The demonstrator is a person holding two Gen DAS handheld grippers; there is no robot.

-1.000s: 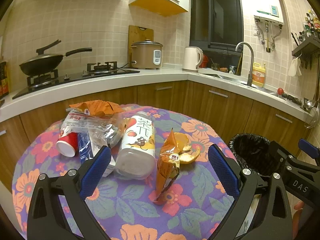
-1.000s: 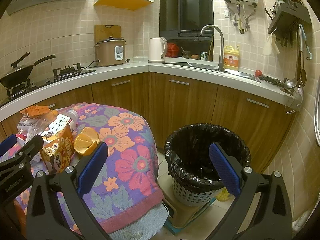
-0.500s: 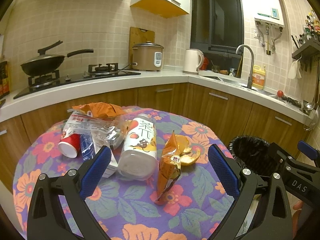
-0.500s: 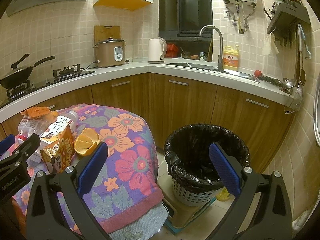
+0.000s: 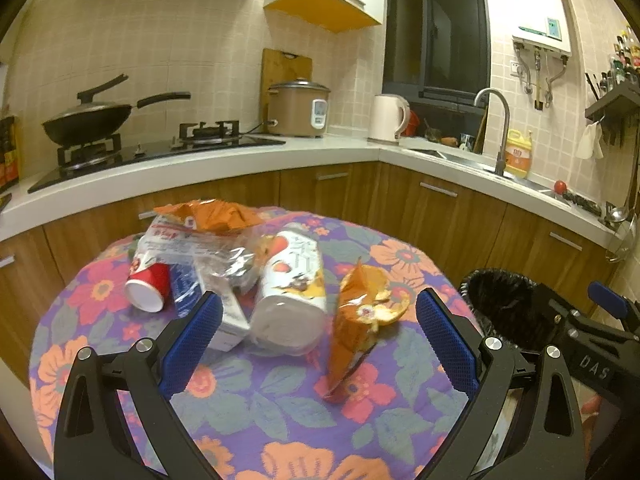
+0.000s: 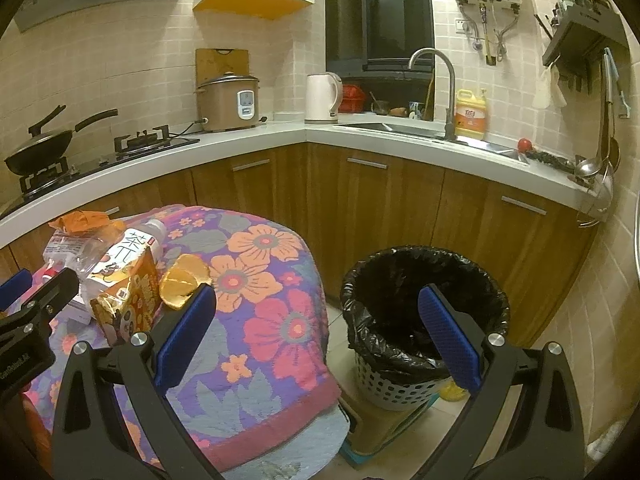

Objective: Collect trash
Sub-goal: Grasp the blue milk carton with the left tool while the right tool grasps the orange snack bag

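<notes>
Trash lies on a table with a flowered cloth (image 5: 280,408): a white tea bottle (image 5: 290,292) on its side, an orange snack bag (image 5: 352,320) with orange peel (image 5: 394,306), a red paper cup (image 5: 146,286), clear plastic wrappers (image 5: 200,246) and an orange wrapper (image 5: 212,214). My left gripper (image 5: 318,340) is open and empty, just short of the bottle and bag. My right gripper (image 6: 316,332) is open and empty, between the table edge and a black-lined bin (image 6: 424,308). The bottle (image 6: 124,256), bag (image 6: 128,304) and peel (image 6: 182,280) also show in the right wrist view.
The bin (image 5: 504,304) stands on the floor right of the table. A curved counter (image 5: 240,160) with wok (image 5: 86,118), rice cooker (image 5: 298,106), kettle (image 5: 388,118) and sink tap (image 5: 494,128) runs behind. The right gripper's body (image 5: 592,344) shows at the left view's right edge.
The left view has pulled back and risen slightly, so the trash sits a little farther away. The right gripper has barely moved. Both stay open.
</notes>
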